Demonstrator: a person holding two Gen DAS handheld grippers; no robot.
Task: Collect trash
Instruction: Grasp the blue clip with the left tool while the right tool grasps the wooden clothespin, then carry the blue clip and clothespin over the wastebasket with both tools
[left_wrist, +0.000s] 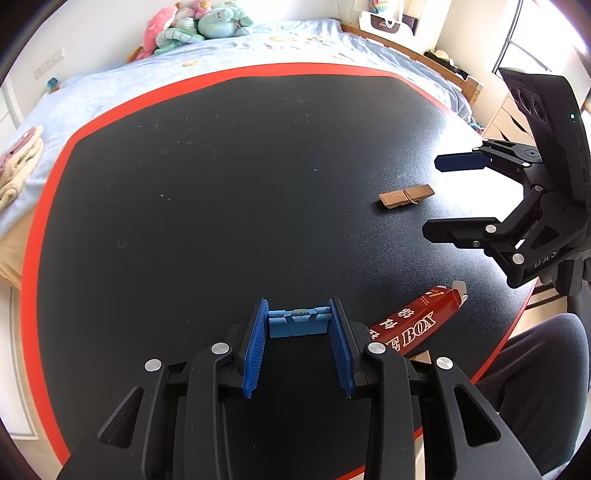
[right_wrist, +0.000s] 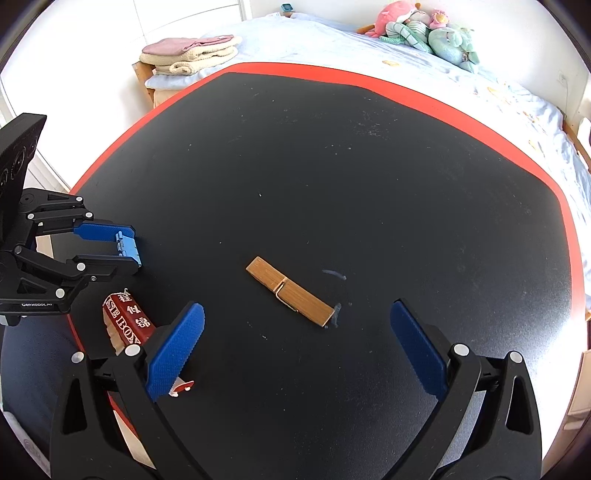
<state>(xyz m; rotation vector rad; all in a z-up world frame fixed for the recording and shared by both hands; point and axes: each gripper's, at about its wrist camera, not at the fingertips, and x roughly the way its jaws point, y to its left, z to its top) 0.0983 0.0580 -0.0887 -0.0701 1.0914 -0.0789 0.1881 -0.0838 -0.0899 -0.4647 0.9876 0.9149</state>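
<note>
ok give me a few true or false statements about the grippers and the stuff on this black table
1. The left gripper is shut on a small blue clip. True.
2. The right gripper holds the wooden clothespin. False: it is open and empty, and the clothespin lies flat on the table ahead of it.
3. The red box lies near the table's edge. True.
4. The red box stands upright at the table's centre. False: it lies on its side.
5. Stuffed toys sit on the bed behind the table. True.

Left tongs (left_wrist: 298, 325) clamping blue clip (left_wrist: 298, 322) — wooden clothespin (left_wrist: 406, 196), red box (left_wrist: 413, 325) nearby
</note>
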